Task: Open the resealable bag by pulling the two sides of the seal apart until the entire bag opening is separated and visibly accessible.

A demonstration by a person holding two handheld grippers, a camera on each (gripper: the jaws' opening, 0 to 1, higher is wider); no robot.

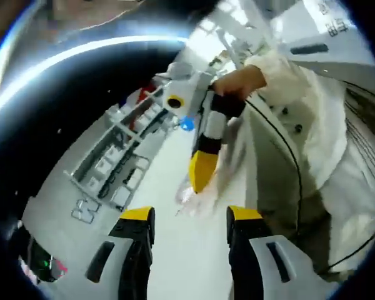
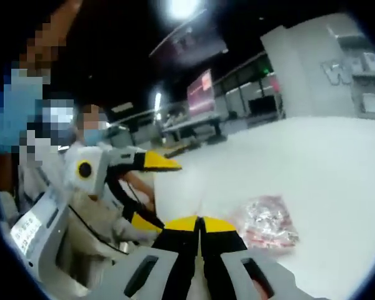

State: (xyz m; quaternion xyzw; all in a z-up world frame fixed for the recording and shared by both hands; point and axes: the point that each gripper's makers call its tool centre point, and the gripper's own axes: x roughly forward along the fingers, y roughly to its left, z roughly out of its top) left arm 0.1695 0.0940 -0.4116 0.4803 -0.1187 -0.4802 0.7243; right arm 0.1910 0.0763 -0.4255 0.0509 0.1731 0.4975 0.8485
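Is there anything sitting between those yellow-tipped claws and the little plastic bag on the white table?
Nothing visible blocks the way. In the right gripper view the resealable bag lies on bare white table, just beside the right gripper, whose jaws are closed. In the left gripper view the left gripper is open.

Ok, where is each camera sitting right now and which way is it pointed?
Left gripper view: rides the left gripper, jaws apart, facing along the white table at the right gripper, the clear bag and the person's white coat.
Right gripper view: rides the right gripper, jaws together, facing across the table; the left gripper enters from the left, the bag lies right.
Shared: table, bag, each other's gripper.
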